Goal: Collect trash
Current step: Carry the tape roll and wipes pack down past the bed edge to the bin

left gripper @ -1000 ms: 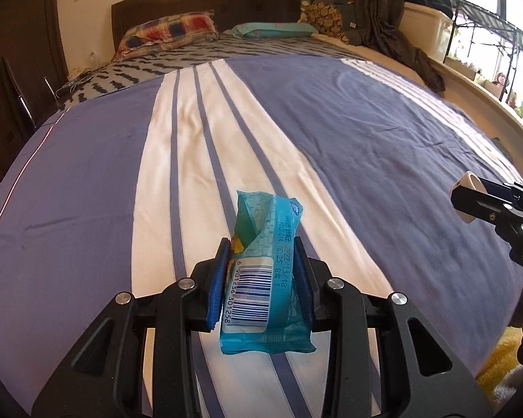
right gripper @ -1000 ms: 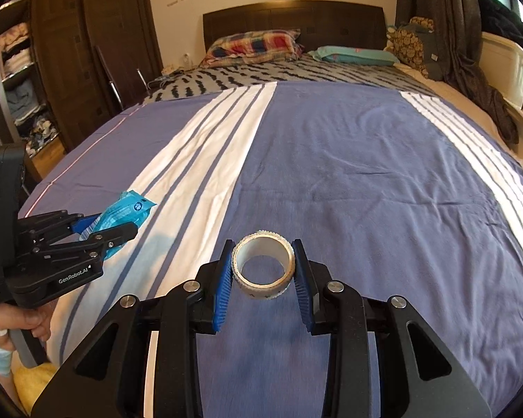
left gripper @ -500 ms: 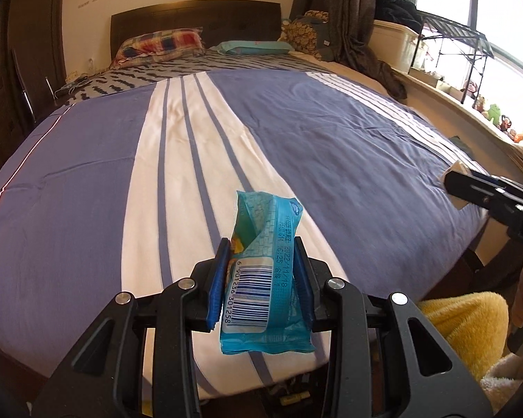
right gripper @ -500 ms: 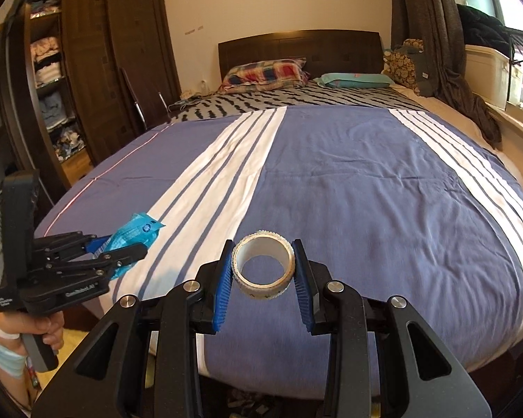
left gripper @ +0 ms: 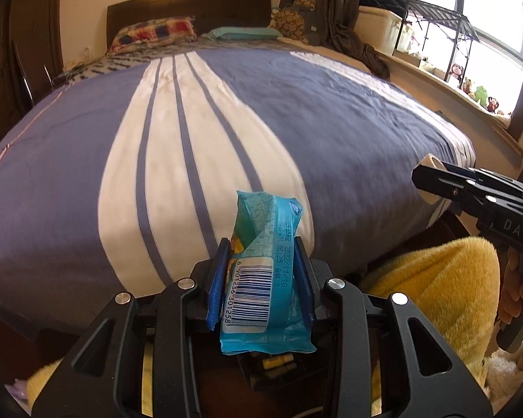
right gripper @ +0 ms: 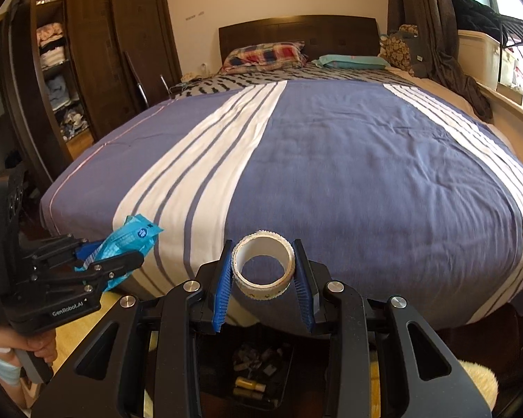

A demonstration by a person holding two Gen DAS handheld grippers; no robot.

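1. Your left gripper [left gripper: 263, 275] clamps a teal wrapper [left gripper: 265, 278] between its blue pads; the barcode label reads 6 901236 301258, with date print 2022/11/18.
2. Your right gripper [right gripper: 264, 271] clamps a tape roll [right gripper: 263, 267].
3. The left gripper body reads "GenRobot.AI".
4. Both items hang at the foot of the striped bed [right gripper: 366, 160], above a dark bin [right gripper: 258, 379].

2 tools: left tool [left gripper: 263, 271], right tool [right gripper: 264, 271]. 1 blue wrapper [left gripper: 265, 278]. 1 tape roll [right gripper: 263, 266]. 1 bed [right gripper: 331, 156] w/ 2 pillows: plaid pillow [right gripper: 265, 54], teal pillow [right gripper: 352, 61]. 1 wardrobe [right gripper: 97, 69]. 1 bin [right gripper: 258, 376] on floor.
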